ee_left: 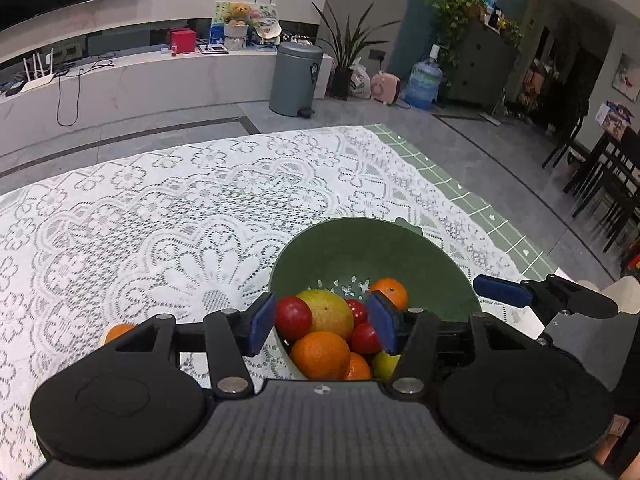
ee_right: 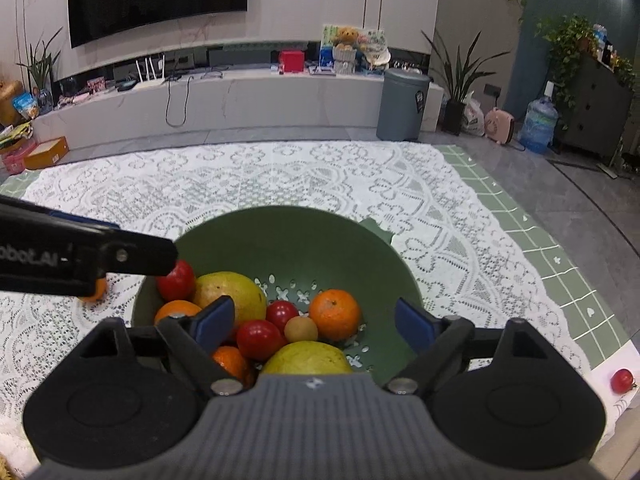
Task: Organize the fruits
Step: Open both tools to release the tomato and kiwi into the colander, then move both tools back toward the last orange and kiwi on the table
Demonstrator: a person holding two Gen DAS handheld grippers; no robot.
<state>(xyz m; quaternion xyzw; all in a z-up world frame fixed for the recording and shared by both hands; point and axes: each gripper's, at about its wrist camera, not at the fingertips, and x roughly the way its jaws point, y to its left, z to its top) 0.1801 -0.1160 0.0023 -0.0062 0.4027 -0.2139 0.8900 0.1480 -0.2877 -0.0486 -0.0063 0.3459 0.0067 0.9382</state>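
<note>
A table draped in a white lace tablecloth (ee_right: 320, 176) over a green checked cloth fills the room's foreground. Near its front edge sits a deep green plastic colander bowl (ee_right: 288, 236) with flower-shaped holes in its base. Both handheld grippers hang over the bowl, tilted downward toward it.

The right gripper (ee_right: 314, 322) is above the bowl's near rim; its blue-padded jaws stand wide apart with nothing between the pads, only fruit lying in the bowl below. The left gripper (ee_left: 324, 322) reaches in from the bowl's left side, its jaws about half open, gripping nothing.

Inside the bowl lie two yellow-green mangoes (ee_right: 236, 294), several round oranges (ee_right: 335, 314), red tomatoes (ee_right: 259, 338) and one small yellowish fruit (ee_right: 301, 329). One small orange (ee_left: 118, 332) rests on the lace left of the bowl, and a lone red tomato (ee_right: 622, 381) lies well apart at the table's right corner.
</note>
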